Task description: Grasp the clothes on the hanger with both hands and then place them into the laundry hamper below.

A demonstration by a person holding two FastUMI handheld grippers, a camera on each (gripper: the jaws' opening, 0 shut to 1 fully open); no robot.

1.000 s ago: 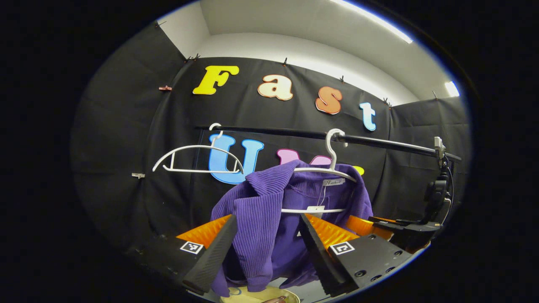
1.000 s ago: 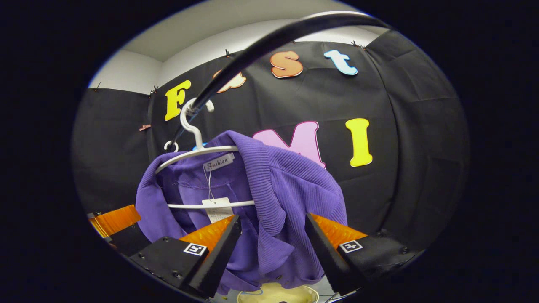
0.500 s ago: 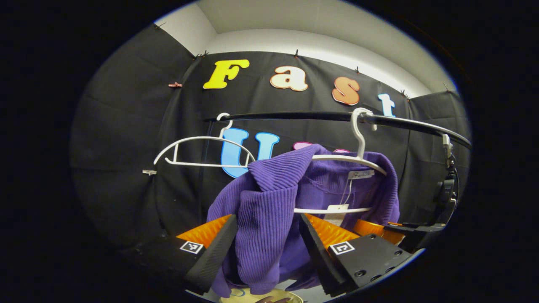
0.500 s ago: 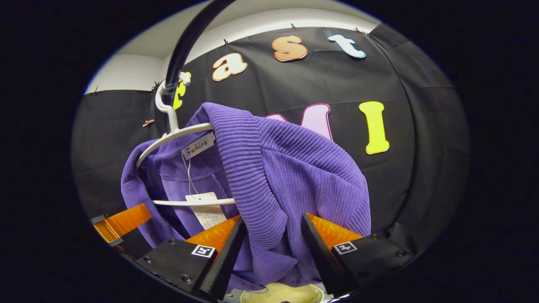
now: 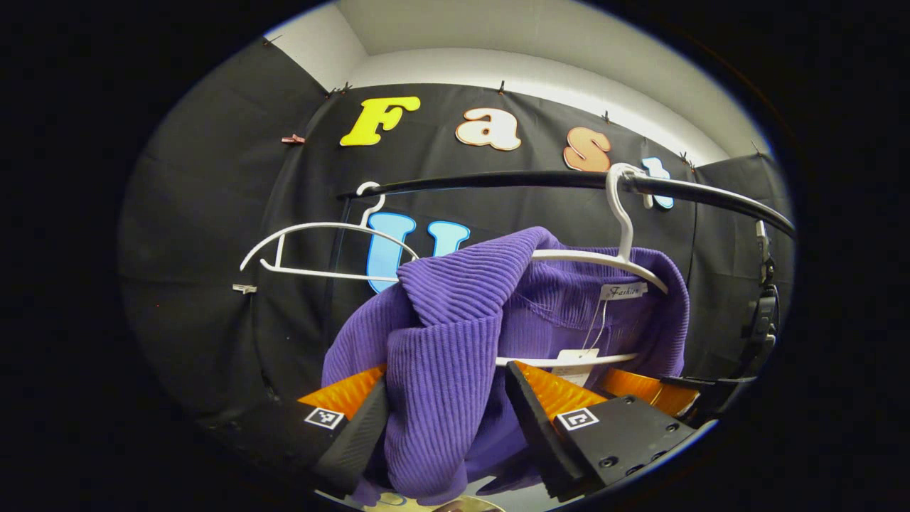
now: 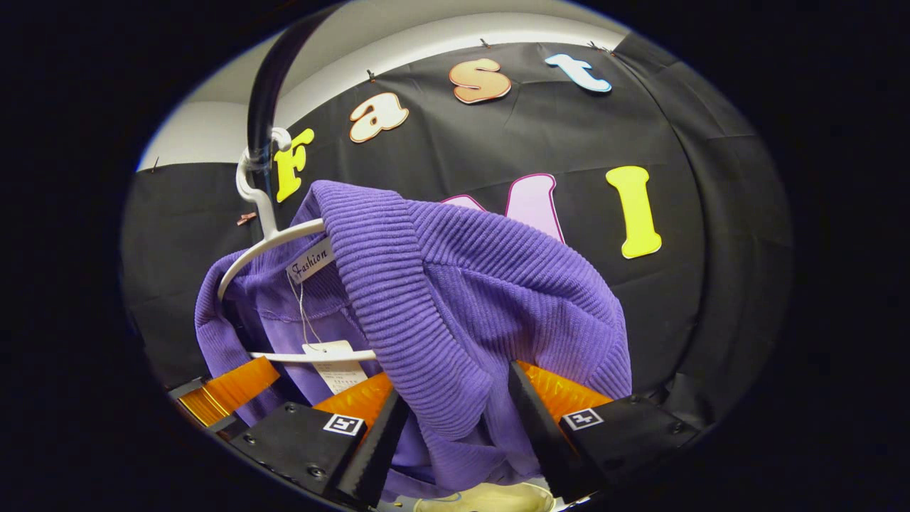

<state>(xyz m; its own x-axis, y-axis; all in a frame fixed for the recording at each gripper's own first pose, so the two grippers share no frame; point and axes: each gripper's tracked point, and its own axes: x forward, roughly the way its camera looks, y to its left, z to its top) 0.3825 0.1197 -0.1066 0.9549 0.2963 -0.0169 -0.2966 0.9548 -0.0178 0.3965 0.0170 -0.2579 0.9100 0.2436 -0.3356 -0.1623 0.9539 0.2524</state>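
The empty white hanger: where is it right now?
In the left gripper view the empty white hanger hangs on the black rail, upper left, apart from the hanger carrying the purple sweater.

A black rail point(image 5: 498, 181) runs across the booth's black cloth wall point(image 5: 206, 213). 1 bare white hanger point(image 5: 320, 249) hangs from it at the left end.

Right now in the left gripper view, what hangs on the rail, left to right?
Empty white hanger → purple ribbed garment on a second white hanger; both hooks sit on the black rail.
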